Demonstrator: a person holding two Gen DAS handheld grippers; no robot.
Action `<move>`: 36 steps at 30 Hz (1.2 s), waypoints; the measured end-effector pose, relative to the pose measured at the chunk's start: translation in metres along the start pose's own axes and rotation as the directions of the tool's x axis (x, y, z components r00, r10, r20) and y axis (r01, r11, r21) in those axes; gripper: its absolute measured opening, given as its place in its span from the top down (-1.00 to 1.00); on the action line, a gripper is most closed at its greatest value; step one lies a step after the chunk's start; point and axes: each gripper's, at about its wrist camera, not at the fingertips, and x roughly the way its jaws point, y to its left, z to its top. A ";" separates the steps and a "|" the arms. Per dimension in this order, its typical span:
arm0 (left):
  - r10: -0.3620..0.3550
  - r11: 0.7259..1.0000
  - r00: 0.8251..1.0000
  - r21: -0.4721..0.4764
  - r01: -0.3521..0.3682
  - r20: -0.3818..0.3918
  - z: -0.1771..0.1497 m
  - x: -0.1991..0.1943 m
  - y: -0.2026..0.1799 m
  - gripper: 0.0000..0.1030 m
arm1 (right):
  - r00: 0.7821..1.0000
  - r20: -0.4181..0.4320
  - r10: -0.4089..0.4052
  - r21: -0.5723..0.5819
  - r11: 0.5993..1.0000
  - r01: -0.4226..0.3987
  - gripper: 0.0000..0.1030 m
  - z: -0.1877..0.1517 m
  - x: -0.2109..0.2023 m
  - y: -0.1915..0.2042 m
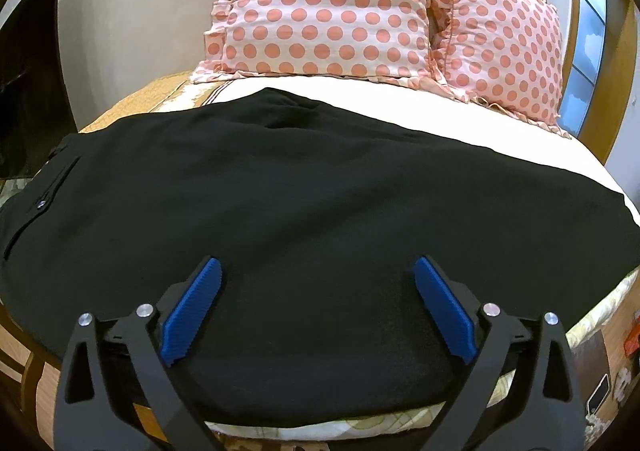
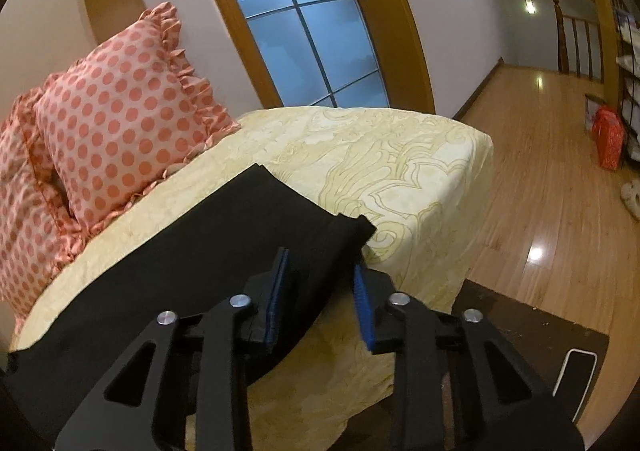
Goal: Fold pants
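The pants lie flat across the near part of the bed, reaching toward its left side, with their leg end near the bed's right corner. Two pillows stand side by side at the far edge of the bed, behind the pants and apart from them. A window is in the wall behind the bed, to the right of the pillows. The floor stretches away to the right of the bed, and a bag stands on it far off to the right.
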 end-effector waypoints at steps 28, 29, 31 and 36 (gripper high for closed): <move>-0.146 0.983 0.987 -0.104 0.152 0.066 0.001 -0.007 0.021 -0.96 | 0.432 -0.722 0.541 -0.171 0.465 -0.869 0.79 -0.181 -0.038 0.358; -0.148 0.983 0.987 -0.101 0.155 0.068 0.001 -0.007 0.021 -0.96 | 0.413 -0.736 0.536 -0.130 0.487 -0.864 0.79 -0.190 -0.032 0.354; -0.154 0.982 0.986 -0.098 0.160 0.070 0.001 -0.007 0.022 -0.96 | 0.415 -0.724 0.551 -0.121 0.490 -0.863 0.79 -0.187 -0.034 0.354; -0.164 0.980 0.983 -0.103 0.172 0.079 0.000 -0.008 0.024 -0.96 | 0.419 -0.604 0.678 -0.109 0.451 -0.886 0.79 -0.154 -0.057 0.359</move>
